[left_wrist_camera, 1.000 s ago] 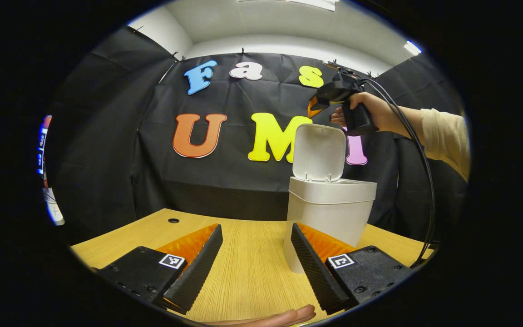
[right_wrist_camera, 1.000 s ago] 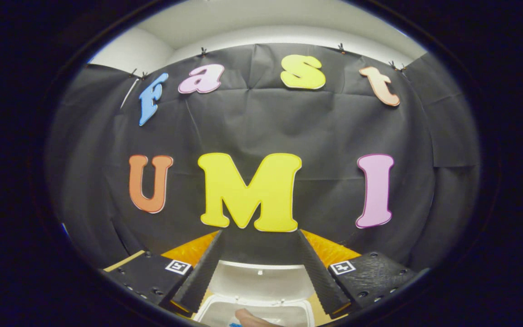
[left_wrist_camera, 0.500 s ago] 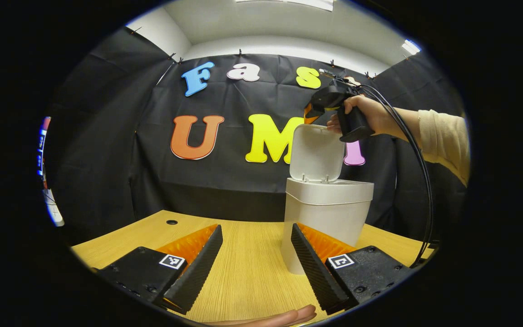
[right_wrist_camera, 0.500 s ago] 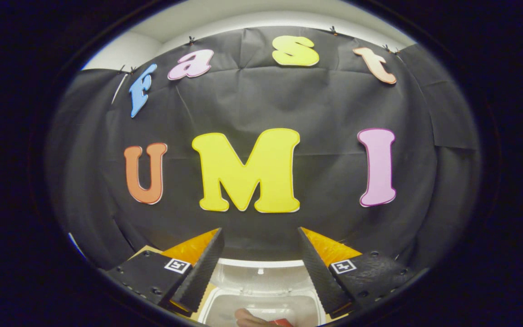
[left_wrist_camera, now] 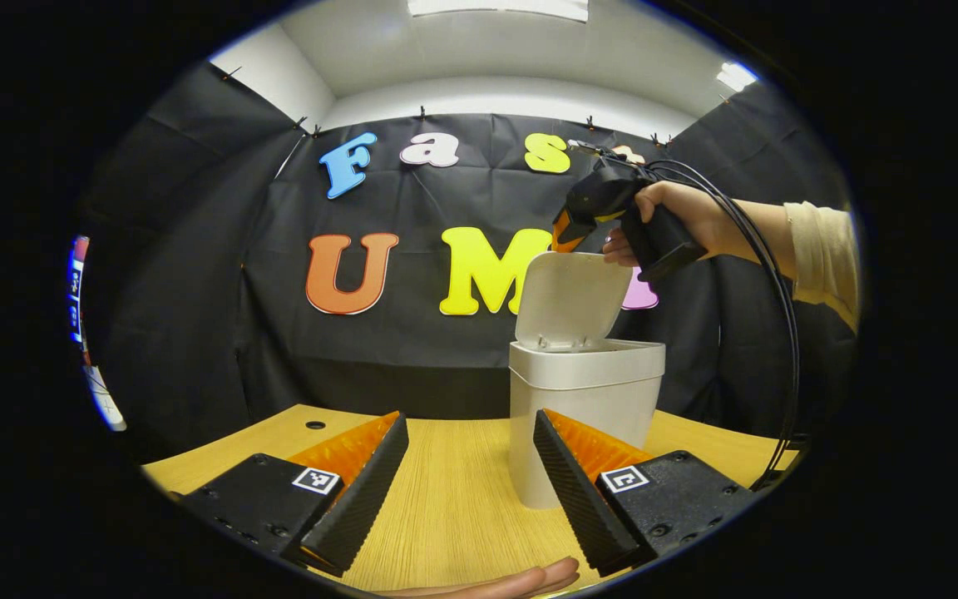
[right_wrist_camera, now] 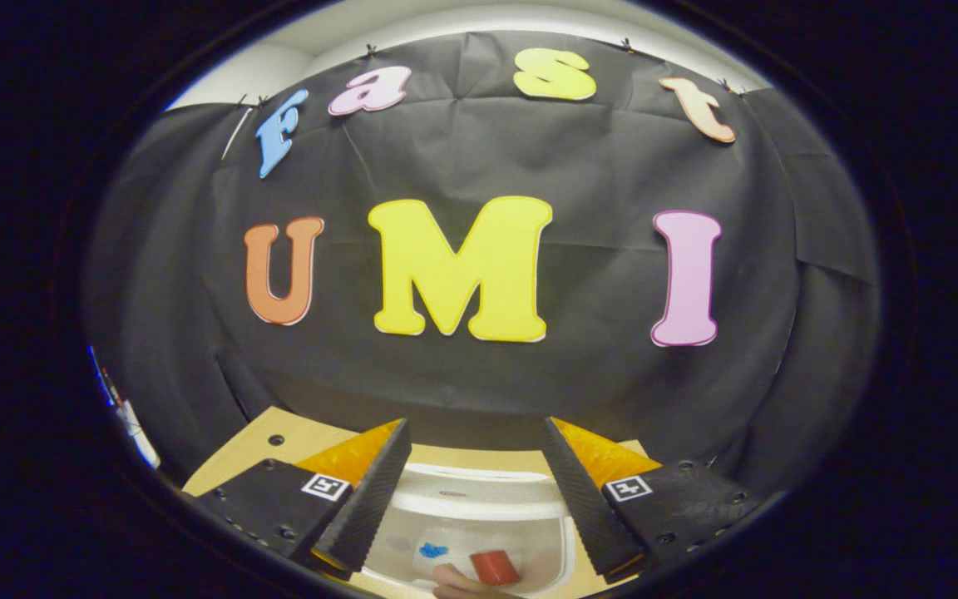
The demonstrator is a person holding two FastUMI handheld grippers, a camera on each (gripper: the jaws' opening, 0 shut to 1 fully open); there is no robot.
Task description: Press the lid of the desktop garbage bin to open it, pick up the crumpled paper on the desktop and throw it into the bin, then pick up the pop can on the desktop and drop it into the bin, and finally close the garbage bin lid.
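The white plastic desktop bin (left_wrist_camera: 583,416) stands right of centre on the pale wooden surface (left_wrist_camera: 454,499), its hinged white lid (left_wrist_camera: 572,299) tilted up. Above it, upper right, the right hand-held gripper (left_wrist_camera: 566,237) hovers; both hand-held grippers gape open, empty. A red can (right_wrist_camera: 496,567) lies inside the bin.

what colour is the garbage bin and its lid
White, both the garbage bin body and the raised lid; clearest in the left gripper view.
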